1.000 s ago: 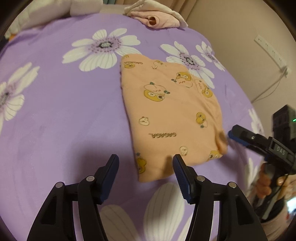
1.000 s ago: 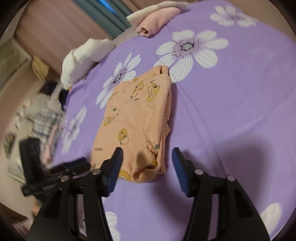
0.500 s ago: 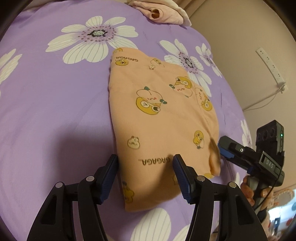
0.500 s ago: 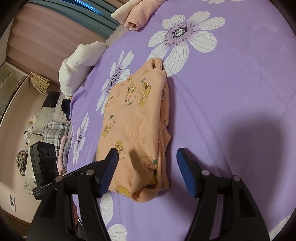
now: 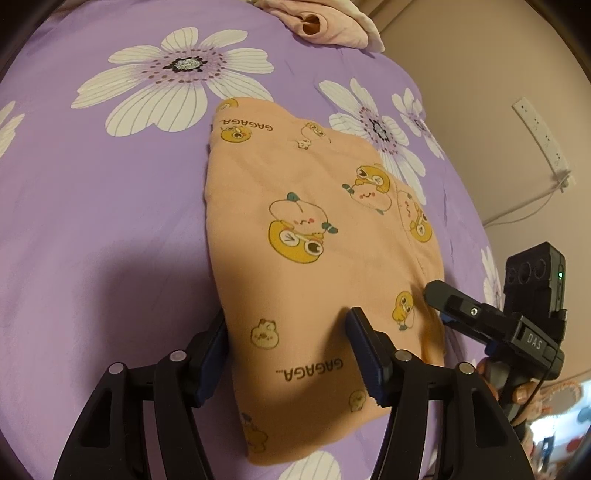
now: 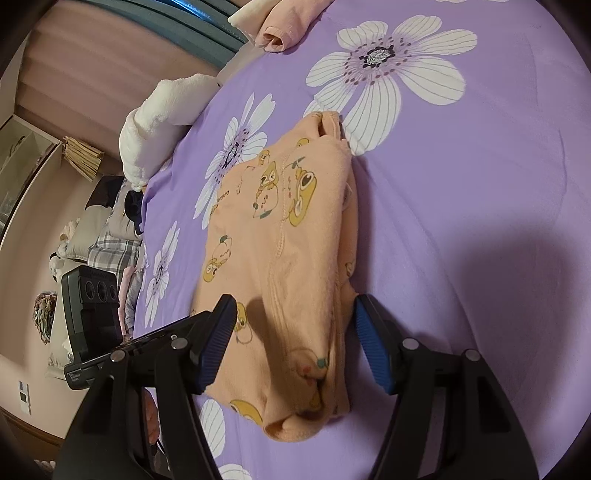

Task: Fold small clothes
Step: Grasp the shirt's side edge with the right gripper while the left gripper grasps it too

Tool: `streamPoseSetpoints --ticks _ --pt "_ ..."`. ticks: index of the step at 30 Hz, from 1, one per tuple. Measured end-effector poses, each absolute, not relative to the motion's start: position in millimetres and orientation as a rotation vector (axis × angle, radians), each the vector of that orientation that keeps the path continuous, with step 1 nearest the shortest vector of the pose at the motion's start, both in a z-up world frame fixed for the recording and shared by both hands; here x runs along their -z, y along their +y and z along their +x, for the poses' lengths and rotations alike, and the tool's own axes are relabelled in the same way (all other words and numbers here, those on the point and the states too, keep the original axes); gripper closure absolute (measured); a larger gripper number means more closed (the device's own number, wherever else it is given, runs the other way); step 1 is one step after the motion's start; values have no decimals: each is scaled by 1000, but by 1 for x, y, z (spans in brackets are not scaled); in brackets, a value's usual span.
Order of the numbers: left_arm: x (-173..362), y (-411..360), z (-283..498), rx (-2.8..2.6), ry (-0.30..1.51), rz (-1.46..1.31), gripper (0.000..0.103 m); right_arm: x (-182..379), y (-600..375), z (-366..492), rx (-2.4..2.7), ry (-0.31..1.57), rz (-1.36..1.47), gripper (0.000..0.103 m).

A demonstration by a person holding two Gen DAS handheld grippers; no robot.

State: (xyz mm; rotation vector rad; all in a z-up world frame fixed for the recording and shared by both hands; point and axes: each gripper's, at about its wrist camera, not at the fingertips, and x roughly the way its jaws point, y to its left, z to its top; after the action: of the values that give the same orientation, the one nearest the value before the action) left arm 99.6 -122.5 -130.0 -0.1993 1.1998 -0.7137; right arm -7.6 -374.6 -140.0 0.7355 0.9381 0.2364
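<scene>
A small peach garment (image 5: 306, 236) lies folded on a bed (image 5: 92, 221) that is covered with a purple sheet printed with big white daisies. The cloth looks soft and a little fuzzy, like fleece or brushed cotton, and it carries yellow cartoon ducks and the word "GAGAGA". Folded, it makes a long, rounded rectangle of several layers; in the right wrist view the layers show as thick rolled edges along its right side and at its near end (image 6: 295, 421).

In the left wrist view its long axis runs from the near edge, between the fingers, away toward the big daisy at the top, leaning slightly to the left. One narrow end is near the cameras, the other is far.

The left claw (image 5: 288, 354) is wide open, with its black arms and ribbed blue pads on both sides of the near left part of the garment; it grips nothing. The right claw (image 6: 295, 347) is also wide open, straddling the near right corner without closing on it. In the left wrist view its tip (image 5: 443, 295) sits at the garment's right edge.

At the far end of the bed lie a rolled pink cloth (image 5: 321, 26) and a white fluffy one (image 6: 159, 122).
</scene>
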Motion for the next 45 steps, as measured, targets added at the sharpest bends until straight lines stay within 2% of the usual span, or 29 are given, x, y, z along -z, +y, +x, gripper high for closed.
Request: streamPoseSetpoints --ticks 19,33,45 --pt "138 -126 123 782 1210 -348 40 144 -372 16 -266 912 731 37" --pt "135 -137 128 786 1200 -324 40 147 -366 32 -231 898 696 61" --pt "134 -145 126 729 1196 -249 44 140 -357 28 -199 894 614 69"
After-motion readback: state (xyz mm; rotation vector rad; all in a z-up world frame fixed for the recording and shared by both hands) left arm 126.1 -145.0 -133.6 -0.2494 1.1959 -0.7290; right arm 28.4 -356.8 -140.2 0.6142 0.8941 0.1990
